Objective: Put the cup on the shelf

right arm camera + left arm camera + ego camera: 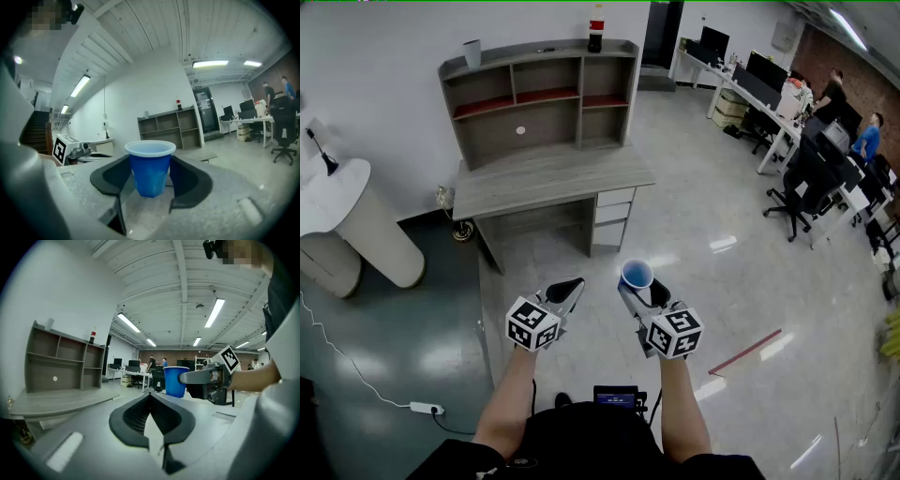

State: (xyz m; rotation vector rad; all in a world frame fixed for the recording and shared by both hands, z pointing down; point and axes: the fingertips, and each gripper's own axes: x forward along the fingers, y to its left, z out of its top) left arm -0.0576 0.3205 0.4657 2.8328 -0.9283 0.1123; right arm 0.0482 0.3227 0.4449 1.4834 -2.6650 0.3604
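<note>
— Which step is this person working through?
— Carrying, I'd say; nothing is getting placed yet. The grey shelf (539,94) is sitting well apart at eleven o'clock. It's showing boxy open compartments in matte wood-grain board, a couple of ledges lined red. It's standing at the back of its flat worktop (553,178).
— And the tools?
— The right tool (645,292) is standing wide, its dark pads (112,176) pressing on the sides of the cup (637,274). The left tool (569,289), at nine o'clock of it, is sitting closed, tips meeting, gripping nothing.
— The cup itself?
— It's riding upright in that right tool, over the glossy floor (722,281). It's looking like thin blue plastic, tapered, with a rolled rim and nothing showing inside.
— Next?
— I'm guessing it's calling for walking up, raising the cup to a compartment's height and keeping it level. Walls that thin are probably flexing easily, so a gentle squeeze is the safer bet.
</note>
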